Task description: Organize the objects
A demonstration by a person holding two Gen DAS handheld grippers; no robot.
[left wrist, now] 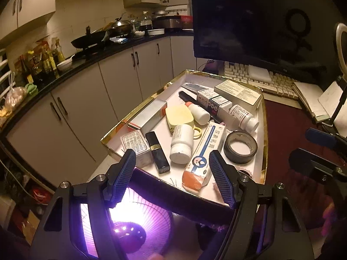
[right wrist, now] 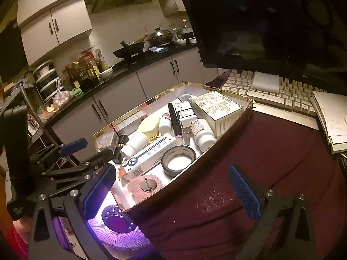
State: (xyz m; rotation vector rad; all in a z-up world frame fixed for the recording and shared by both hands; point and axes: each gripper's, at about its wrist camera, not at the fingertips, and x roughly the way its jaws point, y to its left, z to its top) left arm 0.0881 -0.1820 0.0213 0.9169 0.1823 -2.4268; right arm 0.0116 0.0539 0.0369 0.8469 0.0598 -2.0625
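Observation:
A gold-rimmed white tray [left wrist: 263, 130] [right wrist: 227, 127] on the maroon table holds several items: a white ointment box with blue print [left wrist: 203, 149] [right wrist: 149, 156], a roll of dark tape [left wrist: 240, 147] [right wrist: 178, 161], white bottles [left wrist: 181, 144] [right wrist: 202, 134], a black lipstick [left wrist: 157, 151] [right wrist: 120, 148], a yellow case [left wrist: 179, 116] and medicine boxes [left wrist: 237, 92] [right wrist: 216, 110]. My left gripper [left wrist: 172, 173] is open and empty over the tray's near edge. My right gripper [right wrist: 171, 190] is open and empty just right of the tray's near corner.
A monitor [left wrist: 260, 17], a keyboard [left wrist: 256, 78] [right wrist: 271, 88] and papers [right wrist: 331, 117] lie behind and right of the tray. A glowing purple heater [left wrist: 130, 227] [right wrist: 121, 221] sits below the table edge. Kitchen counter and cabinets [left wrist: 86, 99] are on the left.

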